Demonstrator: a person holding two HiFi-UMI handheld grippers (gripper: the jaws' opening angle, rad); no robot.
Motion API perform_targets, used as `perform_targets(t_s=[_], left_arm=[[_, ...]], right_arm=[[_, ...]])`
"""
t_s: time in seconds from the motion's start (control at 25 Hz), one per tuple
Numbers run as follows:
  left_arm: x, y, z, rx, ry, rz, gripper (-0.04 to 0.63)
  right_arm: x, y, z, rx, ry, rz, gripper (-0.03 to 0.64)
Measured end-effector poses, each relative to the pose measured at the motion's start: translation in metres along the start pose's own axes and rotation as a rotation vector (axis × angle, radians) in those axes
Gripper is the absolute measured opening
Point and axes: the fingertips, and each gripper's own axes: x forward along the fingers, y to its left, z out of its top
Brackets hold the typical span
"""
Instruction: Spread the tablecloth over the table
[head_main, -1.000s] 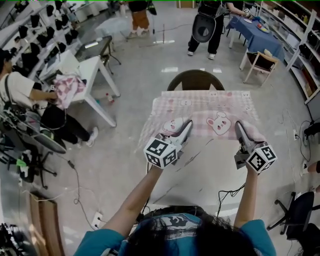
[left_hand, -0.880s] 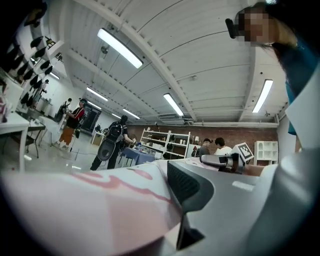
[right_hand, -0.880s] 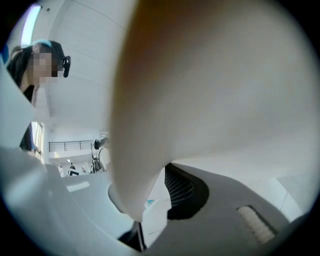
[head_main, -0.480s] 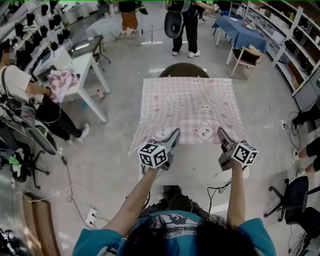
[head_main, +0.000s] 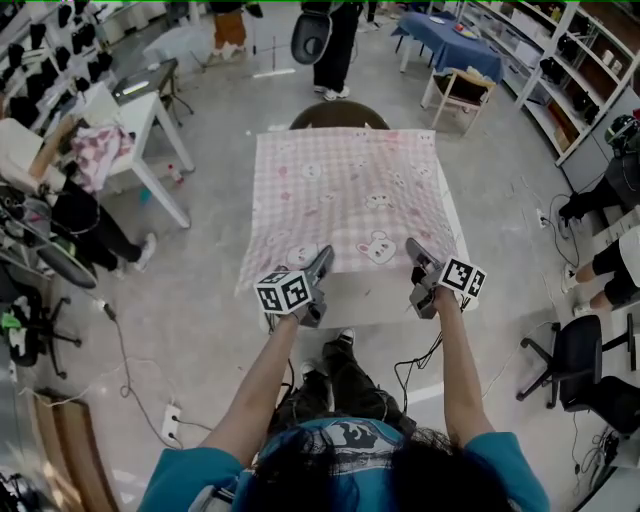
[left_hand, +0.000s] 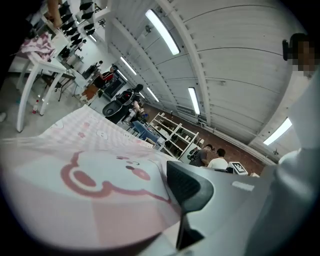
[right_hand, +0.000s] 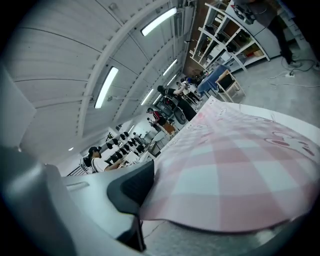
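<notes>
A pink checked tablecloth (head_main: 345, 195) with bear prints lies flat over most of the white table (head_main: 375, 300). Its near edge stops short of the table's near rim, and its left side hangs over. My left gripper (head_main: 322, 262) is shut on the near left corner. In the left gripper view the cloth (left_hand: 100, 170) runs in against the dark pad (left_hand: 189, 186). My right gripper (head_main: 415, 250) is shut on the near right corner. In the right gripper view the cloth (right_hand: 235, 170) lies against the pad (right_hand: 131, 187). The second jaw of each gripper is hidden under the cloth.
A brown chair (head_main: 338, 116) stands at the table's far side. At the left is a white table (head_main: 135, 110) with a seated person (head_main: 60, 190). People stand at the back (head_main: 325, 40). A blue table (head_main: 450, 45), shelves and office chairs (head_main: 580, 365) line the right. Cables (head_main: 130, 345) cross the floor.
Both grippers came down and back toward me. The cloth, folded double in the air a second ago, opened out and settled flat over the table.
</notes>
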Motion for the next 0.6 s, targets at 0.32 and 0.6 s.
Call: perform_targets(t_s=[0.32,0.6], left_arm=[[0.003,-0.01,-0.043,-0.048,0.06,0.047,0.077],[0.007,-0.009,-0.081,-0.091,0.149,0.114,0.078]], right_arm=[[-0.027,-0.025,-0.007,-0.006,0.032,-0.058,0.077],[-0.038,-0.045,-0.016,-0.032,0.113,-0.048,0.072]])
